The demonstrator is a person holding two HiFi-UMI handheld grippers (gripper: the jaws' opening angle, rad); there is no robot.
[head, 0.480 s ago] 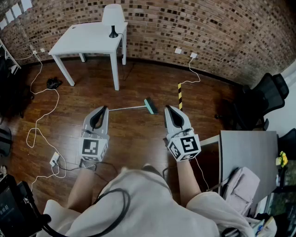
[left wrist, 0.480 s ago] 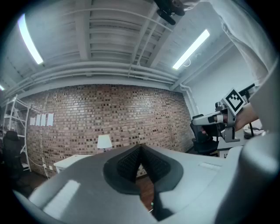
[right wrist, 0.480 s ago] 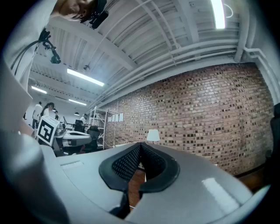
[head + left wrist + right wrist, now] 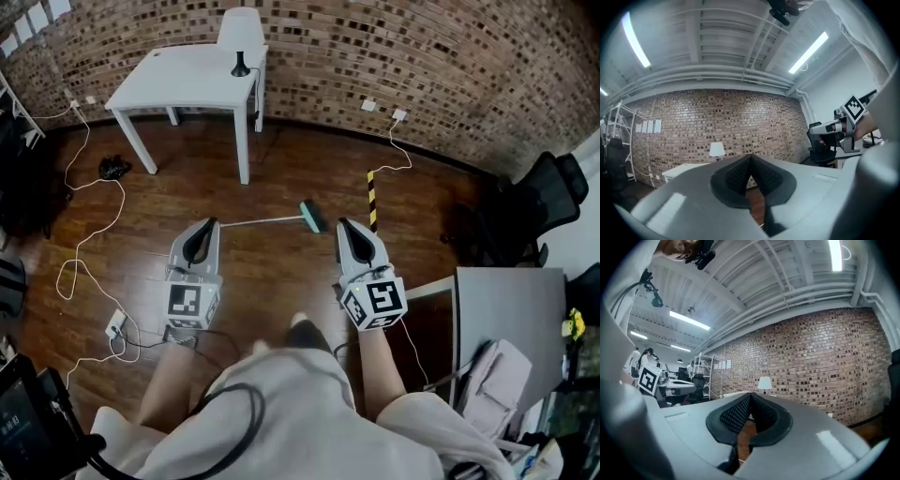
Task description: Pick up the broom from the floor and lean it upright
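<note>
Broom point(image 4: 272, 220) on floor point(image 4: 281, 173): head view only

The broom's point(image 4: 281, 220) thin handle ends right at the left claw's point(image 4: 212, 223) tip, and I can't tell whether it runs on beneath. A small dark thing point(image 4: 113, 168) on the floor point(image 4: 281, 169) is too small to name. The office chair point(image 4: 555, 199) is cut by the right edge, and a bag point(image 4: 492, 380) covers part of the grey desk point(image 4: 511, 309).
</note>
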